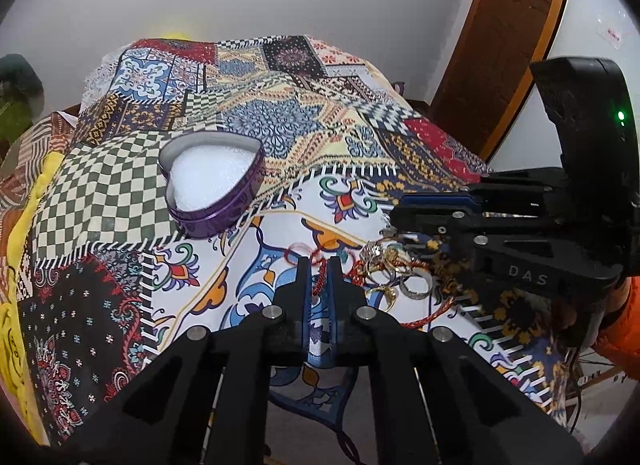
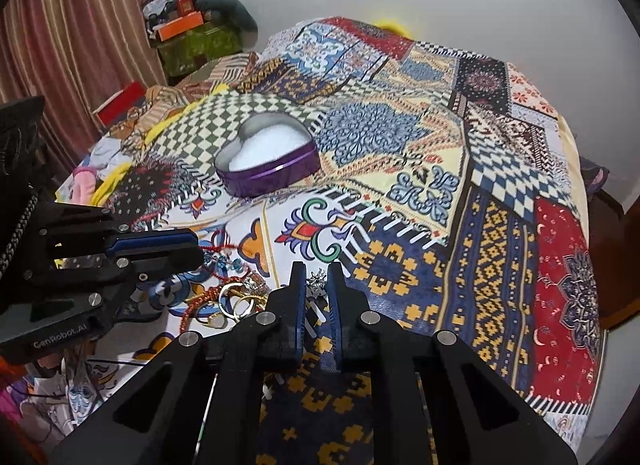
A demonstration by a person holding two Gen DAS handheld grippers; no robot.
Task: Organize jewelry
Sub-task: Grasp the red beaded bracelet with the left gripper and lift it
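A heap of jewelry point(image 1: 386, 271) lies on the patterned cloth: gold and silver rings tangled with red threads. In the left wrist view my left gripper point(image 1: 319, 263) is shut on a red braided thread bracelet point(image 1: 318, 285) at the heap's left edge. My right gripper point(image 1: 394, 221) reaches in from the right, just above the heap. In the right wrist view my right gripper point(image 2: 316, 269) is shut on a small silver sparkly ornament point(image 2: 318, 283), with the heap point(image 2: 236, 299) to its left under my left gripper point(image 2: 196, 245). An open purple heart-shaped tin point(image 1: 216, 221) point(image 2: 272, 179) with a white lining stands further back.
A patchwork cloth point(image 2: 460, 193) covers the whole raised surface and drops off at the near edge. Clothes and boxes point(image 2: 188, 29) pile up at the far left by a striped curtain. A wooden door point(image 1: 508, 25) stands at the right. A white wall is behind.
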